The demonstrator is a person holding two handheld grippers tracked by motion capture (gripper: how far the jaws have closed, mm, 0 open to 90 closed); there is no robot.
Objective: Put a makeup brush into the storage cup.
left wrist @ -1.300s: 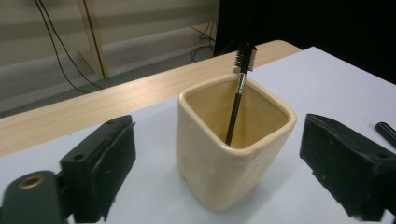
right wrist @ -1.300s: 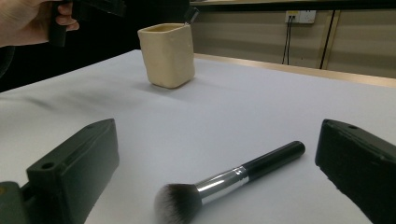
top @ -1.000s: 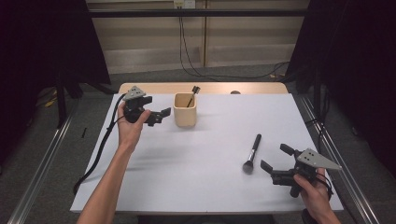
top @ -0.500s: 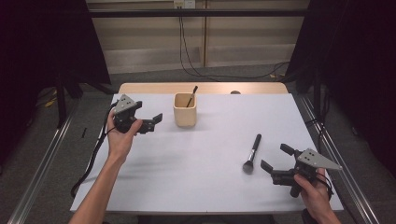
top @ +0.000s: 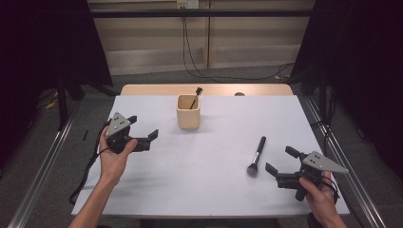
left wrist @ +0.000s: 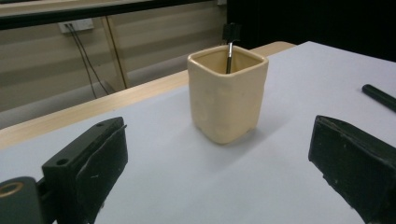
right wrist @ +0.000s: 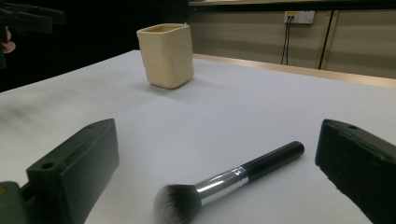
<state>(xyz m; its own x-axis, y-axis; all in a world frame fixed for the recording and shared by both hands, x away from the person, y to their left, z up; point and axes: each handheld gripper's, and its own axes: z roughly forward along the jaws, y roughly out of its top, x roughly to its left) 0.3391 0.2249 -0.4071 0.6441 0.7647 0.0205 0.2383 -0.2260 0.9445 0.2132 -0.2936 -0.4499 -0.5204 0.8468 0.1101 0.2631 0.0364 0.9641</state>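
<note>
A white table top [top: 214, 190] is seen, bordered along its far edge by a light wooden strip [top: 152, 89], on which a small dark round object [top: 240, 94] is set, too small to be made out. Behind the table a pale panelled wall [top: 142, 33] is shown, with a socket [top: 187, 4] mounted high on it, from which black cables [top: 184, 47] are hung down to the grey floor [top: 157, 76]. Black curtains [top: 43, 42] are hung at both sides, and a metal rail [top: 43, 180] is laid along the floor beside the table's left edge.
</note>
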